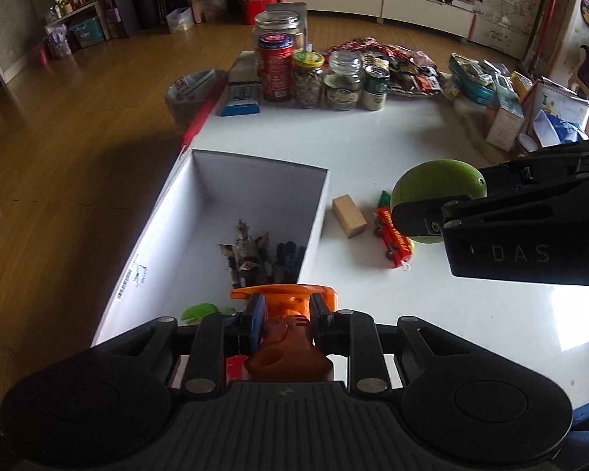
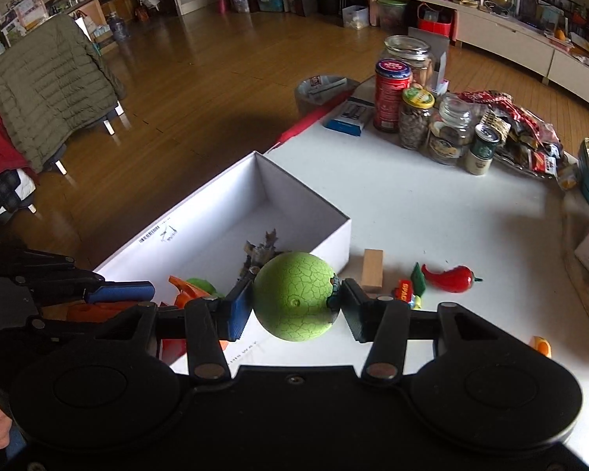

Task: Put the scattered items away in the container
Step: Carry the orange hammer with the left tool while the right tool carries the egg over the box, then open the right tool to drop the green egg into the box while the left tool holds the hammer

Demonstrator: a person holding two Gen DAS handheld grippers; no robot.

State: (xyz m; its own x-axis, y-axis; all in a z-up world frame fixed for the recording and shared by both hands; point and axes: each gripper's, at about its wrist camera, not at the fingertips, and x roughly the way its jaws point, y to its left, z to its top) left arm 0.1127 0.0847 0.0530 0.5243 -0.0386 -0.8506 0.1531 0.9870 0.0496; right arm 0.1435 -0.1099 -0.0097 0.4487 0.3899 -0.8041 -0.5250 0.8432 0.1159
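A white open box (image 1: 318, 212) (image 2: 333, 235) stands on the white table (image 1: 392, 145), with a dark spiky figure (image 1: 251, 255) and a green toy (image 1: 200, 311) inside. My left gripper (image 1: 284, 314) is shut on an orange plastic toy (image 1: 290, 333) above the box's near end. My right gripper (image 2: 296, 300) is shut on a green cracked-pattern ball (image 2: 294, 300) (image 1: 435, 184), held above the table right of the box. On the table lie a wooden block (image 1: 348, 216) (image 2: 372, 271), a red toy truck (image 1: 394, 239) and a red chilli pepper (image 2: 449, 278).
Jars and cans (image 1: 314, 78) (image 2: 420, 117) stand at the far end with snack packets (image 1: 404, 66) and boxes (image 1: 506, 117) on the right. A bin (image 1: 192, 94) sits beside the table. Wooden floor lies left; a jacket-draped chair (image 2: 55, 86) stands beyond.
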